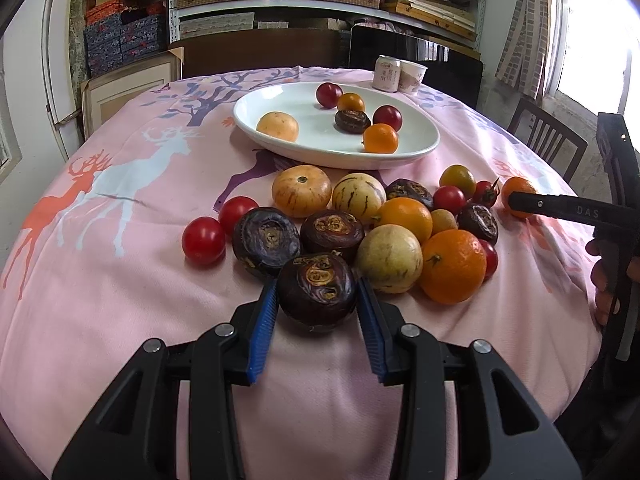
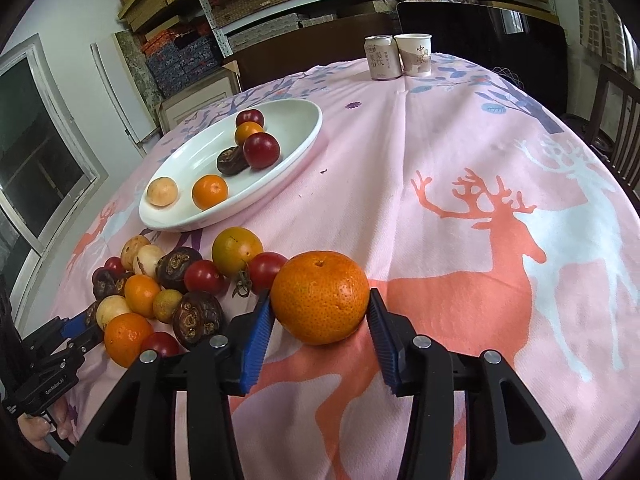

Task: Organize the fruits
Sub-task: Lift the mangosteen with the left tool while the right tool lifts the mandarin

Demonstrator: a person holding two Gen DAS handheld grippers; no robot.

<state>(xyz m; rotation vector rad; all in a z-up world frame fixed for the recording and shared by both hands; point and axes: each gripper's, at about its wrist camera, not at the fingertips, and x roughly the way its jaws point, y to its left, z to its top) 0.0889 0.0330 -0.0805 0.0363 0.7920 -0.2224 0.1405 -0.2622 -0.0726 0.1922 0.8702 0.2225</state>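
A pile of mixed fruit (image 1: 360, 220) lies on the pink tablecloth in front of a white oval plate (image 1: 280, 100) that holds several fruits. My left gripper (image 1: 317, 292) has its blue pads on both sides of a dark wrinkled fruit (image 1: 317, 288) at the pile's near edge, touching it. My right gripper (image 2: 320, 300) has its pads against both sides of a tangerine (image 2: 320, 296) resting on the cloth, right of the pile (image 2: 168, 284). The plate also shows in the right wrist view (image 2: 304, 136). The right gripper shows at the far right of the left wrist view (image 1: 520, 200).
A drink can (image 1: 387, 73) and a paper cup (image 1: 413, 76) stand at the table's far side, behind the plate. A wooden chair (image 1: 548, 140) stands at the right. Shelves of boxes fill the back wall. The cloth right of the tangerine (image 2: 500, 240) is bare.
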